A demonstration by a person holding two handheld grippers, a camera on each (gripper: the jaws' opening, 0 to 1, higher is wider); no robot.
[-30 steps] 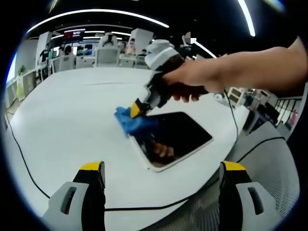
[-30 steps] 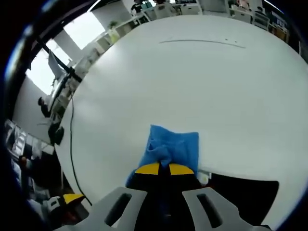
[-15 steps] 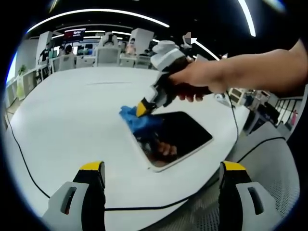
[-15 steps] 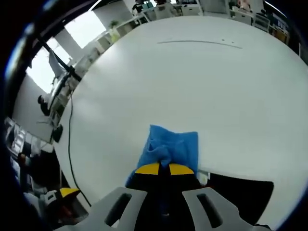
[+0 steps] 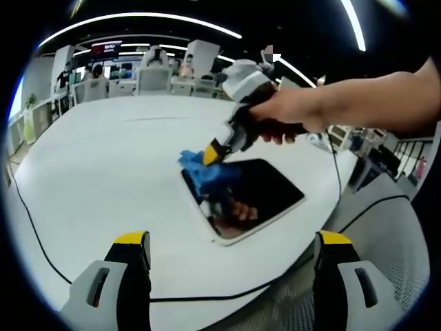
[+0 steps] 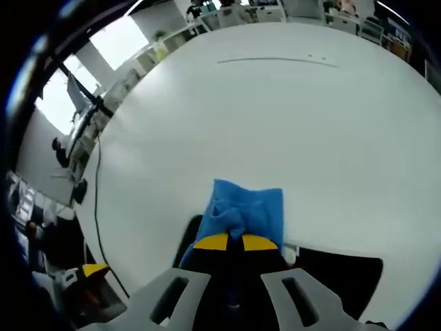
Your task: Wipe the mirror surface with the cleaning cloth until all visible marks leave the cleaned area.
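1. right gripper (image 6: 231,241), yellow tips pinched together on the crumpled blue cleaning cloth (image 6: 247,210), pressing it at the mirror's far corner.
2. rectangular white-framed dark mirror (image 5: 255,196) lies flat on the round white surface (image 5: 103,172), near its edge.
3. left gripper (image 5: 231,252) hovers short of the mirror, jaws spread wide, holding nothing.

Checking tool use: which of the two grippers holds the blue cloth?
The right gripper, shut on the blue cloth at the mirror; the left gripper stands open, empty.

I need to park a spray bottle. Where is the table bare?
Bare white table spreads beyond the blue cloth. Crowded: the mirror near the table's edge, where the right gripper presses the cloth, and the black cable.
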